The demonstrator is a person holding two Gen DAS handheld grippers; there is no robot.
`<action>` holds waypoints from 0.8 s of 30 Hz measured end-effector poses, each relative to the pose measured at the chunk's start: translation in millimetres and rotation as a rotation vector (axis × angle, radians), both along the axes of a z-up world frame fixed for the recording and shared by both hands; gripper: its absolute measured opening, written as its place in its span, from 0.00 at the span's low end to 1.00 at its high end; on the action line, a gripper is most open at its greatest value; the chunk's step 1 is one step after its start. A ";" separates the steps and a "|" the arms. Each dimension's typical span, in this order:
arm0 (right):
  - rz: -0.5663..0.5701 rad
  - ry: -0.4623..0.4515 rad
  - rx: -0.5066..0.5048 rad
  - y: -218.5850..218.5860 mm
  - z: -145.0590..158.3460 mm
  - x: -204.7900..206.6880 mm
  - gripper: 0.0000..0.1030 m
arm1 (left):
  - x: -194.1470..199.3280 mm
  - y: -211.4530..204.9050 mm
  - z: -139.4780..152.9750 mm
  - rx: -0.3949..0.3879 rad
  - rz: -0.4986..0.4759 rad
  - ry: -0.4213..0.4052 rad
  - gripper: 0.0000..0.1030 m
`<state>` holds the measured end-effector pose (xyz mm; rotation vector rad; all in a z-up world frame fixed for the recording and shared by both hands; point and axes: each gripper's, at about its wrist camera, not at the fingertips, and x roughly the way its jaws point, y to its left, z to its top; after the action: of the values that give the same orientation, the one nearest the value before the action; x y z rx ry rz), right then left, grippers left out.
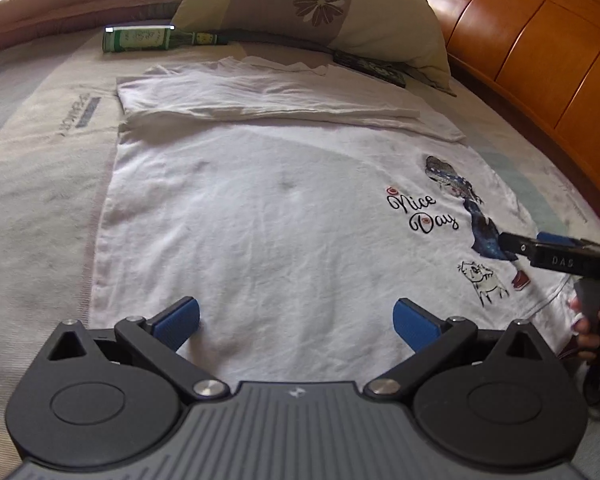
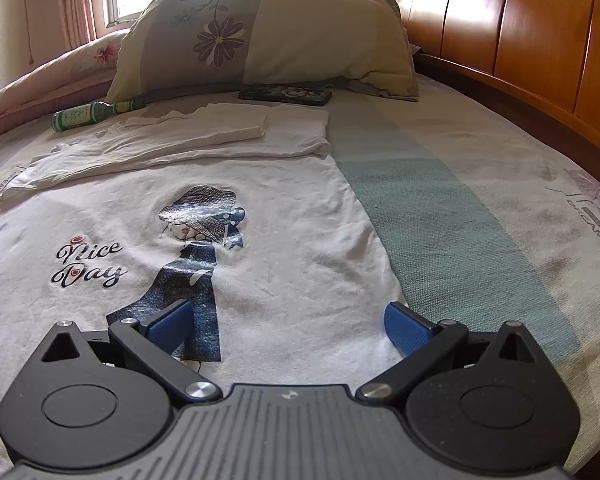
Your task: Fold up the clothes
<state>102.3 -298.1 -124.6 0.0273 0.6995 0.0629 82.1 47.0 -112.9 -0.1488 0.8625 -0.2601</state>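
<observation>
A white T-shirt (image 1: 260, 208) (image 2: 284, 240) lies flat on the bed, printed with "Nice Day" and a figure in a hat. Its far side is folded over into a long band (image 1: 260, 96) (image 2: 172, 140). My left gripper (image 1: 296, 320) hovers open over the shirt's near plain part, nothing between its blue pads. My right gripper (image 2: 286, 326) is open too, low over the printed end near the shirt's right edge. In the left wrist view the right gripper (image 1: 516, 246) reaches in from the right, held by a hand (image 1: 592, 328).
A floral pillow (image 1: 312, 12) (image 2: 260, 36) leans against the wooden headboard (image 1: 540, 40) (image 2: 520, 28). A green bottle (image 1: 156, 38) (image 2: 92, 114) and a dark flat case (image 1: 372, 68) (image 2: 286, 94) lie beyond the shirt. Bare striped mattress cover (image 2: 460, 208) lies right of it.
</observation>
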 end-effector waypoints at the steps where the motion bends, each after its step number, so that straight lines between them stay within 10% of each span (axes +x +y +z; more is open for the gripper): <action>1: 0.001 0.000 0.003 -0.5 0.0 -0.2 1.00 | -0.4 1.2 -1.3 -0.008 0.007 -0.012 0.99; 24: 0.004 0.002 -0.025 4.7 -0.4 3.9 1.00 | 87.4 42.2 1.4 0.006 0.166 -0.031 0.99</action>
<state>106.2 -293.4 -125.0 0.0019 0.7024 0.0582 169.5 89.2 -111.5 -0.2094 0.8155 -0.1045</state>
